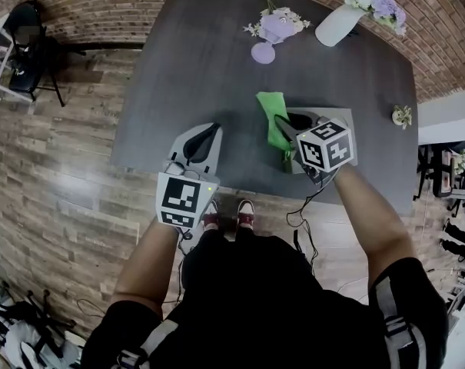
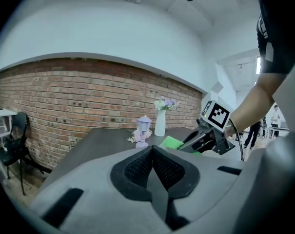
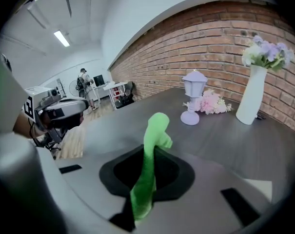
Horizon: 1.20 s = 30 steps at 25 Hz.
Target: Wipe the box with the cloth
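A green cloth hangs pinched in my right gripper, which is shut on it above the front right of the dark table. In the right gripper view the cloth rises as a narrow strip from between the jaws of that gripper. A light grey box lies flat on the table just under and behind that gripper, mostly hidden by it. My left gripper hovers over the table's front edge, shut and holding nothing. From the left gripper view the cloth shows to the right.
A lavender lantern ornament with small flowers and a white vase of flowers stand at the back of the table. A small flower sprig lies near the right edge. A black chair stands on the floor at far left.
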Motion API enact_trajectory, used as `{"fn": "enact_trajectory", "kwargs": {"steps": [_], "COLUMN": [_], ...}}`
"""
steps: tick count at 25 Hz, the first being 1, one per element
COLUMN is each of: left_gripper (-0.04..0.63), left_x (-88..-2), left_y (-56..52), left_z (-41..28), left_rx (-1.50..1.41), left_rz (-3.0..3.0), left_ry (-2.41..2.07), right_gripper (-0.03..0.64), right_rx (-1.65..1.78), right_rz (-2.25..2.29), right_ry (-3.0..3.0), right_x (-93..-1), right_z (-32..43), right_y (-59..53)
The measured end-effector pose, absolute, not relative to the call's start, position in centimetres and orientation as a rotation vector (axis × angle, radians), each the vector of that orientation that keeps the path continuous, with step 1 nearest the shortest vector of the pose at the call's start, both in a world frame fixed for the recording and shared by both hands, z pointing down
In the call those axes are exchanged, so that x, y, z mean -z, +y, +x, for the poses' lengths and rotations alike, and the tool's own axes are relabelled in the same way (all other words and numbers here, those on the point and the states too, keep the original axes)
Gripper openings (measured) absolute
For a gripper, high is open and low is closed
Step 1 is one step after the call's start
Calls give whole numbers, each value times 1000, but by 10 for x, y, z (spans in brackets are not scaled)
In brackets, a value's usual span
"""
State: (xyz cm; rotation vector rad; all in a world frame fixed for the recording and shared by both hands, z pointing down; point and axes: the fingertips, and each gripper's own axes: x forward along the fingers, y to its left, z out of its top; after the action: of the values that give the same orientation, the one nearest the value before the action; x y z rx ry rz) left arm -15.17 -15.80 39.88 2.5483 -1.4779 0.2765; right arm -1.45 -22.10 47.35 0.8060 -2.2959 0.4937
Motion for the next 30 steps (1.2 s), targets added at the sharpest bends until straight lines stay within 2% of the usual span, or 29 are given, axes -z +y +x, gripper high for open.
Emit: {"fn": "enact_trajectory", "kwargs": {"steps": [11,30], "left_gripper": [9,9], "left_x": [-411,-423], "left_y": [-168,-188], "left_z": [-133,-22], "left_rx": [-306,-377], "left_rz": [2563,2597], "left_ry": [-1422,-1344], "right_gripper": [37,38], "right_rx": [-489,-533], "right_rz": [900,1093], "right_ry": [-2199,-2116], "right_x": [-490,-502], "right_z": [39,206], "right_y": [-246,-288]}}
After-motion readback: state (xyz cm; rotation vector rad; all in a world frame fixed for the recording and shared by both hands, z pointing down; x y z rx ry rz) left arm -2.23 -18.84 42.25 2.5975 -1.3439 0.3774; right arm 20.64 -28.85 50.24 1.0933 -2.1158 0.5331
